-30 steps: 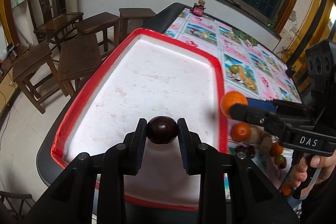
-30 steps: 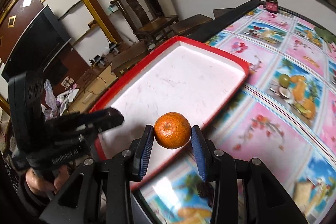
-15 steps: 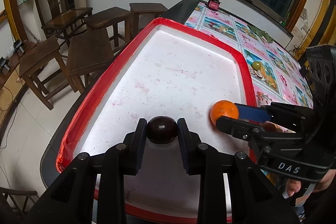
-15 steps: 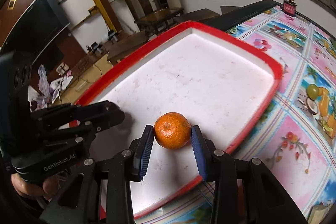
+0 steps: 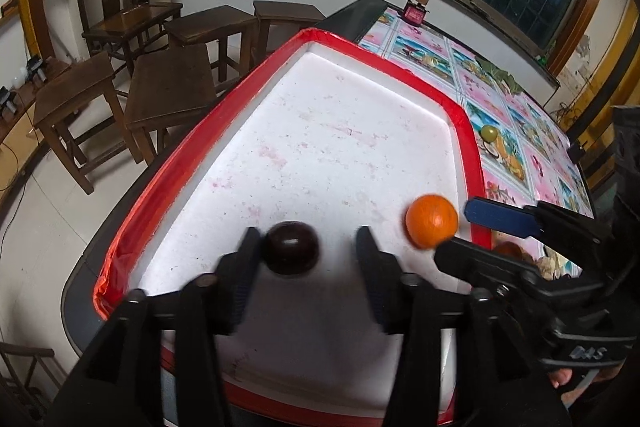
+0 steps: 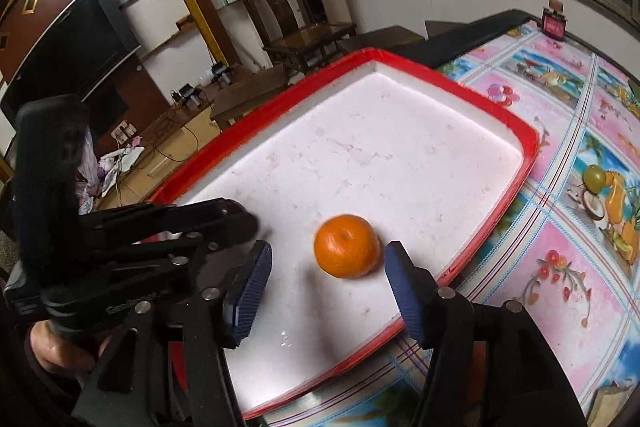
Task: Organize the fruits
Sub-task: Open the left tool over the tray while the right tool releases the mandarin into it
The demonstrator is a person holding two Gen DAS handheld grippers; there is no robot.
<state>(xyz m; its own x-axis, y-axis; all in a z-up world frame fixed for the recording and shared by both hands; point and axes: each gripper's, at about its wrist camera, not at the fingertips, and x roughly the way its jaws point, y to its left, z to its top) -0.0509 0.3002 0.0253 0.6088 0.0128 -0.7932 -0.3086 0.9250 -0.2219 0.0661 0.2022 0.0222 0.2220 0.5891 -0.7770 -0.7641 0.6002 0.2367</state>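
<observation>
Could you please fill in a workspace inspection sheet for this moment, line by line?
Surface: table with fruit-print cloth; red-rimmed white tray on it.
Job's things: orange and dark fruit both lie in the tray, apart; more fruit outside the rim, mostly hidden.
Clutter: small red box at the far edge.
Grippers: left gripper open around the dark fruit; right gripper open around the orange.
Cables: wires on the floor.
Surroundings: wooden stools, chair, television, windows.
</observation>
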